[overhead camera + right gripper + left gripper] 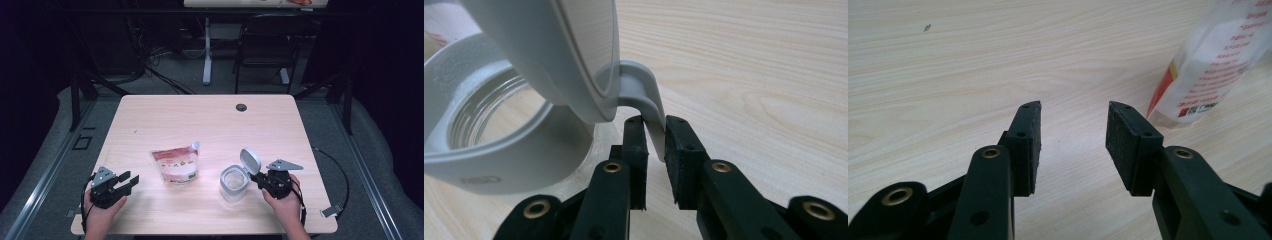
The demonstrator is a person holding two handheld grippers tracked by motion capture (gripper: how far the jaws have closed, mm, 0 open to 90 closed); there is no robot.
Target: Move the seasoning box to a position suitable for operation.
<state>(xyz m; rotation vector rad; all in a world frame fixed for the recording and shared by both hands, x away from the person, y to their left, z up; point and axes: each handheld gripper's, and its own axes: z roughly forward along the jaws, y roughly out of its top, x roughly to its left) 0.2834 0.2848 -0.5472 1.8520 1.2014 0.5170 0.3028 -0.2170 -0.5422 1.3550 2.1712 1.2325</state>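
Jar sits on the table at front right, glass body with a grey collar and a hinged grey lid standing swung up and open. Right gripper pinches the lid's hinge tab, jaws pressed onto it from both sides; in the high view that gripper is just right of the jar. Jar looks empty, see-through to the wood. Pouch, red and white, lies flat mid-table, left of the jar and apart from it, spout corner pointing up-right, apparently not opened yet. Left gripper has jaws spread, nothing between them, low over bare wood, pouch ahead to its right. Judgement: opening the jar is done; grabbing the pouch and getting contents into the jar is all still left.
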